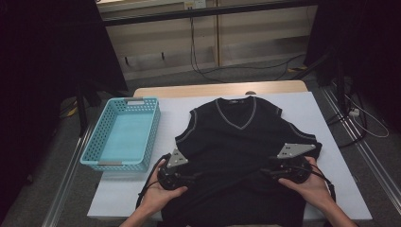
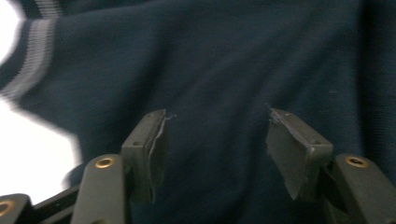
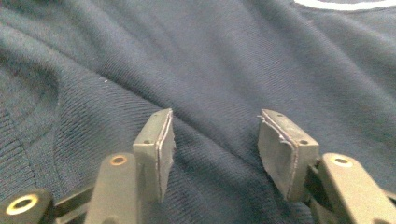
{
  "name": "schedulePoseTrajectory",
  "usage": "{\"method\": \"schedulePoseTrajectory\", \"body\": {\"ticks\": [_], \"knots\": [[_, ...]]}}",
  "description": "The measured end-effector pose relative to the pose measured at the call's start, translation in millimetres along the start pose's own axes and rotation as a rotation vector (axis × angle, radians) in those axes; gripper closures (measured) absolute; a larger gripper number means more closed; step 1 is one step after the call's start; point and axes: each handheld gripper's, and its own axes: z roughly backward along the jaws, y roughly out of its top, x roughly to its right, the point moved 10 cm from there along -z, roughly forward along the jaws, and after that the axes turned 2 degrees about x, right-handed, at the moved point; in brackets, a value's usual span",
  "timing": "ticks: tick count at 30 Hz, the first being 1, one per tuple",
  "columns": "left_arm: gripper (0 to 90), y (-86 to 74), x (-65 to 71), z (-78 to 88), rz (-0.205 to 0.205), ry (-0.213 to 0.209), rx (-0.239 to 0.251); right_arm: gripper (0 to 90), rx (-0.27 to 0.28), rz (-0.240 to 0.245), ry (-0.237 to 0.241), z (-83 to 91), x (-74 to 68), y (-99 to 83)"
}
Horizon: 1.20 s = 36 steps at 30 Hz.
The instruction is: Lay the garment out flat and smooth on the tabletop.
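A dark knit vest (image 1: 236,142) with grey trim at its V-neck and armholes lies flat on the white table (image 1: 326,123), hem toward the person. My left gripper (image 1: 191,178) rests at the vest's lower left edge, pointing inward. In the left gripper view its jaws stand apart over the dark fabric (image 2: 215,70), with the grey-striped armhole trim (image 2: 32,56) at the upper left and nothing between the pads (image 2: 156,149). My right gripper (image 1: 265,172) lies on the vest's lower right, also pointing inward. Its jaws are open over ribbed fabric (image 3: 210,60), and the pads (image 3: 280,149) hold nothing.
An empty turquoise plastic basket (image 1: 142,102) stands on the table's left edge, just beside the vest. Bare white table (image 1: 118,196) lies in front of it near the left hand. Cables (image 1: 203,71) run across the floor beyond the table.
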Motion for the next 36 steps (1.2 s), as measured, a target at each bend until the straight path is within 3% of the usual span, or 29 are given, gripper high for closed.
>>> {"method": "schedulePoseTrajectory", "body": {"ticks": [3, 5, 8, 10, 14, 17, 19, 21, 26, 36], "knots": [[44.8, -7.3, 1.7, -6.4, -0.043, 0.0, -0.029, 39.6, -0.039, 0.023, -0.004, -8.1, -2.6, -6.3], [48.5, -8.1, 3.8, -6.2, -0.04, -0.002, -0.029, 39.0, -0.053, 0.046, -0.016, -12.5, -4.4, -8.4], [51.1, -8.9, 14.3, -8.2, -0.068, -0.05, -0.032, 42.2, -0.063, 0.036, -0.004, -15.2, -4.5, -8.0], [51.1, -11.5, 18.2, -12.9, -0.07, -0.058, -0.037, 44.7, -0.063, 0.024, 0.007, -15.5, -5.4, -8.4], [57.5, -11.1, 16.4, -13.2, -0.061, -0.07, -0.046, 60.3, -0.07, 0.018, 0.027, -14.6, -10.7, -8.2], [78.5, -12.5, 16.6, -11.0, -0.055, -0.068, -0.053, 75.4, -0.067, 0.023, 0.033, -13.9, -13.1, -7.7], [84.8, -13.0, 16.3, -10.0, -0.036, -0.08, -0.049, 81.2, -0.069, 0.029, 0.036, -13.3, -15.3, -7.8], [86.3, -13.9, 15.1, -8.8, -0.02, -0.093, -0.054, 83.0, -0.07, 0.028, 0.033, -12.6, -16.1, -8.0], [86.8, -18.7, 17.0, -1.9, -0.034, -0.107, -0.069, 83.7, -0.074, 0.046, 0.028, -8.8, -23.4, -9.4], [87.0, -32.5, 22.6, 16.7, -0.015, -0.124, -0.076, 83.2, -0.086, 0.075, 0.055, -4.4, -43.3, -12.3]]}}
